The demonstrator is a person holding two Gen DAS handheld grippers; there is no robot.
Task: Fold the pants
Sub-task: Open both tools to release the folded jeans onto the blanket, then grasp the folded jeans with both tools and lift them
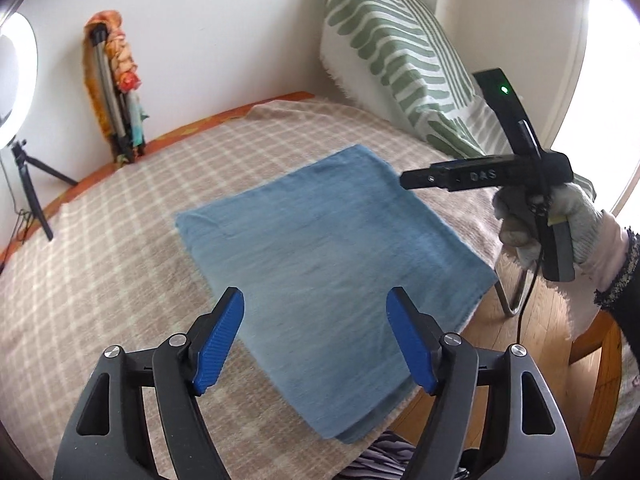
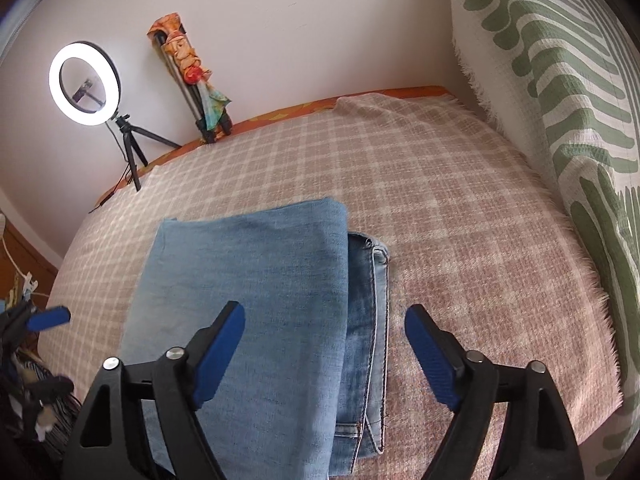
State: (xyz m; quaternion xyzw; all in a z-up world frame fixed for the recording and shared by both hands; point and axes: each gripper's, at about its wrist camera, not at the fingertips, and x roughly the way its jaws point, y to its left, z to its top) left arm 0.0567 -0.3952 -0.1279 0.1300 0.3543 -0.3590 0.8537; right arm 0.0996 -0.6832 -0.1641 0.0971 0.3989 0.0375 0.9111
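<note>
Behind the folded pants (image 2: 256,300), a ring light (image 2: 85,83) stands.

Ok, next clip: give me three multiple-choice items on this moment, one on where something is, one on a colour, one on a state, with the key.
1. Where do the pants lie?
A. on the checked blanket
B. on the wooden floor
C. on the striped pillow

2. What colour are the pads of the grippers?
A. red
B. blue
C. green

3. What state are the pants in?
A. spread out flat at full length
B. hanging from a gripper
C. folded into a compact stack

Key:
1 A, the denim rests on the beige checked cover, clear of the pillow by the wall.
2 B, blue pads show on the left gripper and the right gripper.
3 C, layers are stacked, the waistband peeking out at one edge, and both grippers stand open with nothing between their pads.
</note>
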